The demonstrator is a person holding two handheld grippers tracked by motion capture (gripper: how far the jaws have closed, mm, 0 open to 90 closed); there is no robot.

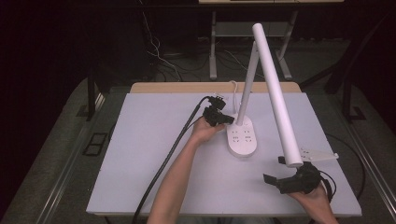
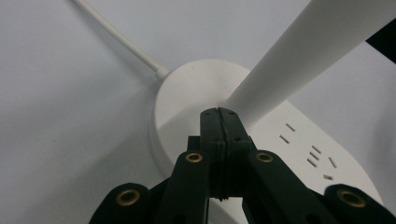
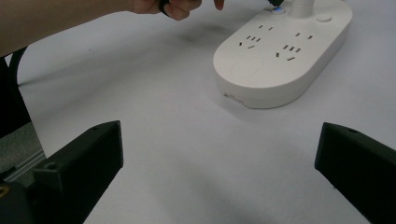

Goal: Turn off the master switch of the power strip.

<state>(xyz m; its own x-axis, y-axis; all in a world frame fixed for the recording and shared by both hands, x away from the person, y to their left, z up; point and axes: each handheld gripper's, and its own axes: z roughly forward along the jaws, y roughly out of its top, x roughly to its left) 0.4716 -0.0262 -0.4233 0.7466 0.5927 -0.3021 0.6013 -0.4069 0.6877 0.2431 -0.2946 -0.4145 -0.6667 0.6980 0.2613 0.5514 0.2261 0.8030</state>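
Left tongs (image 2: pixel 218 112) pressing at the base of a white plastic desk lamp with a socket-strip foot (image 1: pixel 243 136).

The lamp is standing mid-bench (image 1: pixel 154 140); its closed left tongs are holding nothing and seemingly touching the foot by the stem (image 1: pixel 247 84), perhaps at a button. The right tongs (image 1: pixel 280 170) are waiting wide and empty under the long, top-heavy lamp head (image 1: pixel 276 93). Smooth, rigid plastic: steadying the heavy foot is looking safer than gripping the slippery tube.

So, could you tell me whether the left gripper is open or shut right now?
Shut: in the left gripper view, the left gripper has its jaws pressed together, tips on the lamp base with nothing between them.
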